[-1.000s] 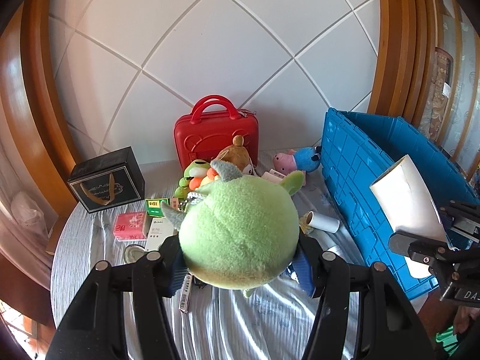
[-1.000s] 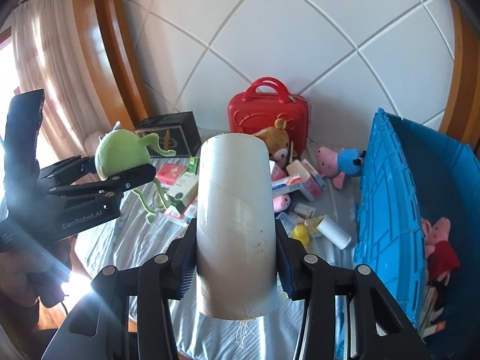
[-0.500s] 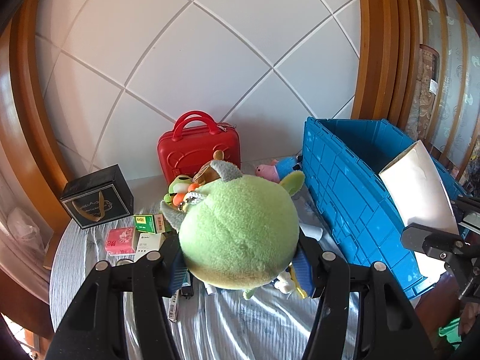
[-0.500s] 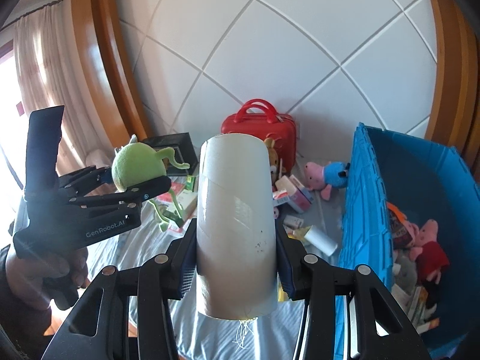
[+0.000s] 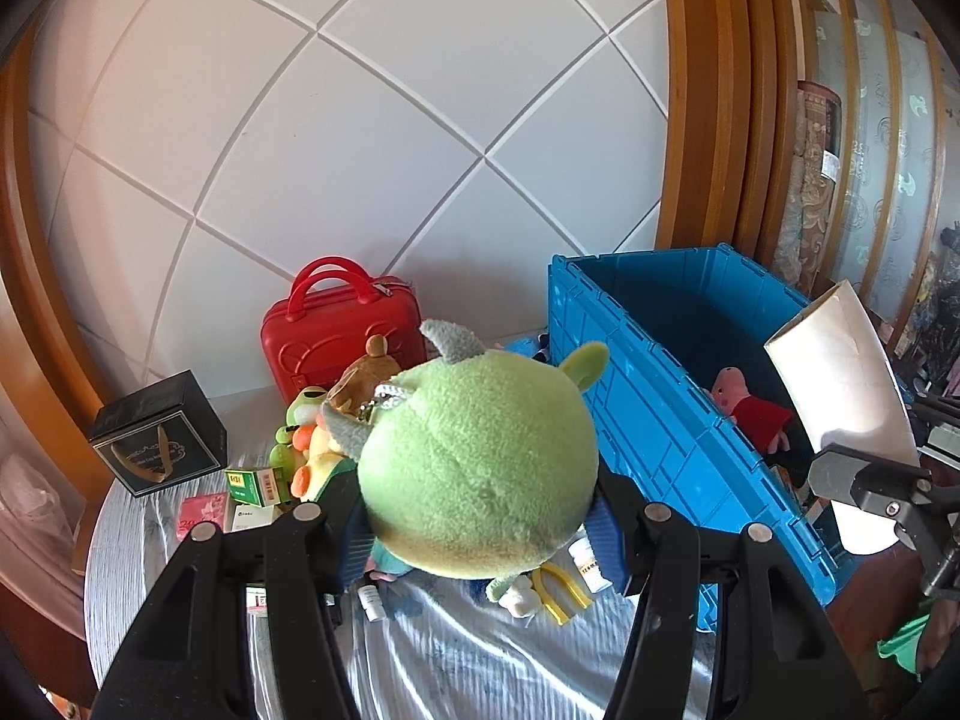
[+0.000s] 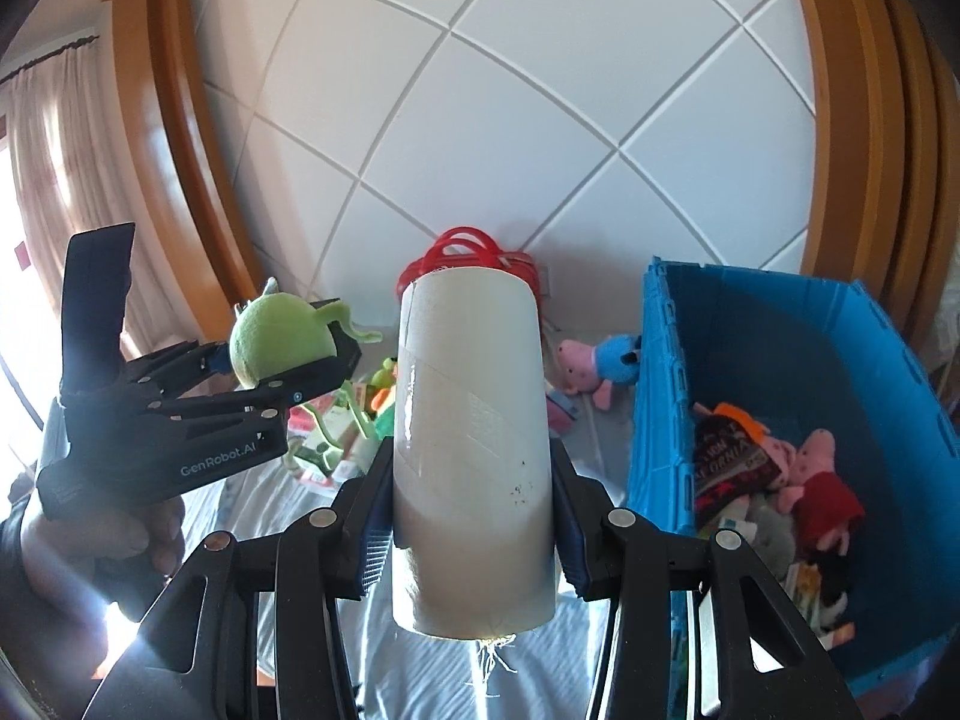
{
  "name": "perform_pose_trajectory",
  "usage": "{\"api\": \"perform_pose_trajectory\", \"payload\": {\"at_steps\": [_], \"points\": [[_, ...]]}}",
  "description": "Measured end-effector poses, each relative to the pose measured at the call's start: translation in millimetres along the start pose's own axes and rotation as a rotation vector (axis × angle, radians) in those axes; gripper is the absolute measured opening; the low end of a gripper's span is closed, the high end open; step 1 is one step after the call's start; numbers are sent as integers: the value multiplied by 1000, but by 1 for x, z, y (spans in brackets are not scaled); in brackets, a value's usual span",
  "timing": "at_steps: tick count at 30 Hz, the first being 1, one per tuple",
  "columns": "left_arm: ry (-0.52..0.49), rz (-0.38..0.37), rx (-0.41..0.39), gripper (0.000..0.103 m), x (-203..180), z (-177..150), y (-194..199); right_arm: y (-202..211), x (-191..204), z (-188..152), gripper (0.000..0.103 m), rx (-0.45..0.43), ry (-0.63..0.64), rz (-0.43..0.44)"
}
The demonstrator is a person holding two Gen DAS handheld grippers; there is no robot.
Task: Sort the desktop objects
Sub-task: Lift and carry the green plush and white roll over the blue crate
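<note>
My left gripper (image 5: 477, 516) is shut on a round green plush monster (image 5: 480, 462), held up above the table. In the right wrist view that same left gripper (image 6: 282, 372) and green plush monster (image 6: 282, 345) appear at the left, with a hand below. My right gripper (image 6: 471, 516) is shut on a white cardboard tube (image 6: 471, 450), standing upright between the pads. In the left wrist view the white cardboard tube (image 5: 840, 384) hangs over the near end of the blue crate (image 5: 648, 396). The blue crate (image 6: 660, 396) holds pig plushes (image 6: 816, 468) and a dark packet (image 6: 729, 456).
A red case (image 5: 336, 336), a black box (image 5: 159, 438), a frog plush (image 5: 300, 420), a brown bear, small cartons (image 5: 255, 483) and bottles lie on the striped tablecloth (image 5: 450, 648). A pink and blue pig plush (image 6: 600, 360) lies beside the crate wall. A white tiled wall stands behind.
Both grippers have risen and shifted toward the blue crate with their loads. The crate's inside now shows more in both views; the table clutter sits lower and farther left.
</note>
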State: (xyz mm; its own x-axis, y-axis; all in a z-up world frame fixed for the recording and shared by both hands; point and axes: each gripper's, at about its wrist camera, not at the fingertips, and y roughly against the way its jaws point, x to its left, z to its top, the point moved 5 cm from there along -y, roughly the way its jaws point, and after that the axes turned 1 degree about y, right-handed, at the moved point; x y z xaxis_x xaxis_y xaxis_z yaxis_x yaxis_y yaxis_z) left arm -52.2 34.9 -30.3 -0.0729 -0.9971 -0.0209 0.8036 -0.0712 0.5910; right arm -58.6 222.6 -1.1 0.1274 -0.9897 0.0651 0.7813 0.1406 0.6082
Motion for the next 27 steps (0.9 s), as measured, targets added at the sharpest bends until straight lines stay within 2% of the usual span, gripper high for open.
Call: {"api": "perform_pose_trajectory", "payload": {"at_steps": [27], "points": [[-128,-113,-10,58,-128,43,-39,49,-145,-15,45,-27,-157,-176]]}}
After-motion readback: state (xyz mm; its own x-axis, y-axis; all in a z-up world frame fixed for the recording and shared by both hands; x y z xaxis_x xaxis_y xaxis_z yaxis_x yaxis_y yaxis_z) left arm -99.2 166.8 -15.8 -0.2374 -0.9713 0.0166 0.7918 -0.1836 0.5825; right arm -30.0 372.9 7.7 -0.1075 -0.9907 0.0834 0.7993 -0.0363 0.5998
